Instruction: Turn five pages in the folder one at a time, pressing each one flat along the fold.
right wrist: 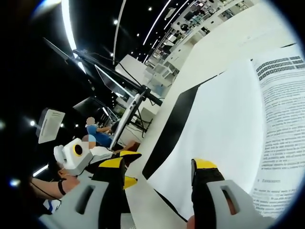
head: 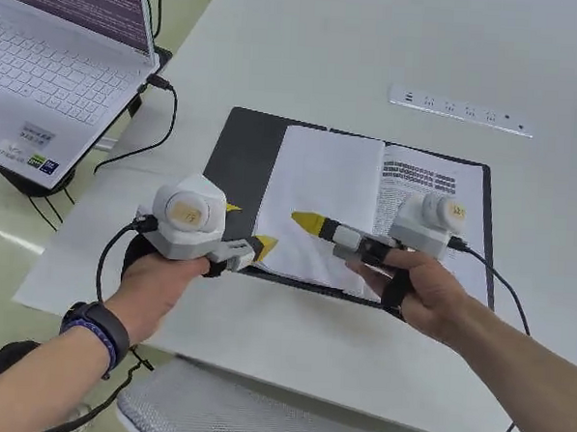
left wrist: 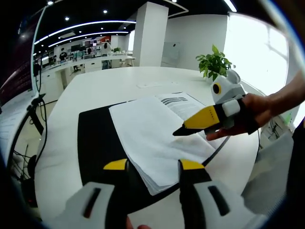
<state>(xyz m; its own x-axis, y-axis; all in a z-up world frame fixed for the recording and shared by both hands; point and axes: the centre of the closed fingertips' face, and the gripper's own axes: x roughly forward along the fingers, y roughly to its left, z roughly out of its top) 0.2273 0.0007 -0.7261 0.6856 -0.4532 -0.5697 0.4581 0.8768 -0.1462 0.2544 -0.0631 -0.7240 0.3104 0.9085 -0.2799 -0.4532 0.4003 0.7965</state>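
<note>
**Surface.** The white surface [head: 307, 43] carried an open laptop [head: 55, 59] at its far left corner and a power strip [head: 460, 111] towards the far edge. The folder lay between them, in front of the person.

**Folder.** The folder [head: 241, 155] lay open and flat, its black cover showing to the left of the paper. A blank leaf [head: 324, 194] lay on the left-hand stack and a printed page [head: 421, 179] on the right. No leaf stood lifted or part-turned.

**Left hand-held gripper.** The left hand-held gripper [head: 249, 226] was at the folder's near left corner. Its jaws stood well apart and held nothing. In its own view the corner of the left stack lay just beyond the jaws. Contact could not be confirmed.

**Right hand-held gripper.** The right hand-held gripper [head: 308, 222] pointed leftwards over the lower part of the blank leaf, left of the fold. Its own view showed the jaws apart and empty. Whether a tip touched the paper could not be told.

**Progress.** In the left gripper view several leaves were stacked on the left, so some turning was judged done. The count could not be read. The top leaf appeared settled. The step in hand was judged to be either pressing it along the fold or reaching for the next page on the right.
</note>
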